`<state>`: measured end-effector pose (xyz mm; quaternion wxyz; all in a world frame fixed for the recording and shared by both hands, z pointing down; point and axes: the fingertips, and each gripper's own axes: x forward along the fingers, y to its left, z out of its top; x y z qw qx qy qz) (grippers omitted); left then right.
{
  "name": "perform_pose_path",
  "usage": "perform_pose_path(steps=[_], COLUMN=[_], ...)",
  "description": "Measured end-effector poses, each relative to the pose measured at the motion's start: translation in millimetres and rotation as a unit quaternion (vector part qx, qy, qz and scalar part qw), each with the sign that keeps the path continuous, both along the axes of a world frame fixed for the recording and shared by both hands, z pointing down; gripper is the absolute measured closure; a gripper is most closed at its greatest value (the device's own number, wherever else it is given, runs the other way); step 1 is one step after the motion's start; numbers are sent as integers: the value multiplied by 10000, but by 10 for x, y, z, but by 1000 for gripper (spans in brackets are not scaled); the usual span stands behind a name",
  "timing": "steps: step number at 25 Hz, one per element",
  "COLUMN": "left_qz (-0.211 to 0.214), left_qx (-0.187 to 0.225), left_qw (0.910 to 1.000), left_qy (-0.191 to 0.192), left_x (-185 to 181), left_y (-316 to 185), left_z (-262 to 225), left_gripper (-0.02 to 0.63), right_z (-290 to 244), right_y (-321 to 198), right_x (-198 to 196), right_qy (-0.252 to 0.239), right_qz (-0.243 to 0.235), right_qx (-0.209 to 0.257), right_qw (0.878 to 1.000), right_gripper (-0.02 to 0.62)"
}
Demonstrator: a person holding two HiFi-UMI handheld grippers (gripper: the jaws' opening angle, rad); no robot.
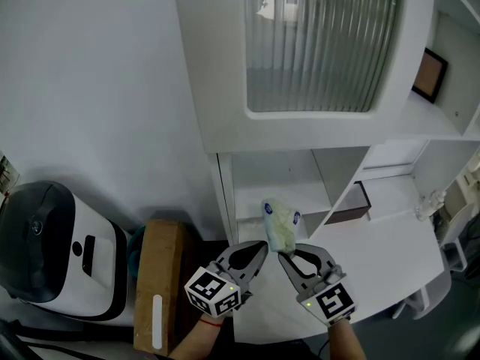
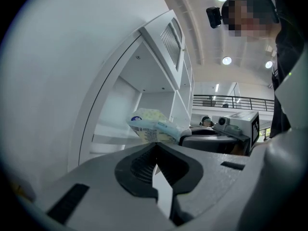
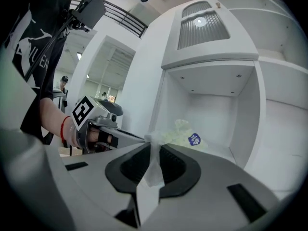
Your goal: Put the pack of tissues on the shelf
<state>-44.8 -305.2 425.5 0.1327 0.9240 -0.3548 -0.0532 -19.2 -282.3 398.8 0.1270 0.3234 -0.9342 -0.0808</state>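
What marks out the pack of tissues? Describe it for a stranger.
Find the white shelving unit with the ribbed glass door. In front of the open compartment under that door, the right gripper pinches the pack of tissues by its wrapper. It is the only soft, pale yellow-green bundle there, with a round blue logo.

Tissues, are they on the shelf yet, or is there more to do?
Not yet. Done: the pack of tissues is picked up, pinched by its wrapper end in the right gripper. In hand: it hangs in the air in front of the open shelf. Left: set it down on the shelf and let go. The left gripper is shut and empty beside it.
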Motion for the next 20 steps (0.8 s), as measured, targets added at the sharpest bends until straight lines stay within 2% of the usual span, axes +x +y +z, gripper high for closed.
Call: perform_pose_path(steps=[10,20], left_qz=[82,239], left_qx=[-36,-24], left_qw=[10000,9996], left_qy=[16,-115], left_x=[-111,-54], left_y=[-156,-231], left_z=[31,98], left_gripper=[601,601], right_z=[-25,-31], right_y=[-323,-556], right_x=[-65,-179], right_qy=[317,476], right_qz=[87,-26], right_qx=[-19,-81], right_qw=[9995,9988], right_gripper=[546,545])
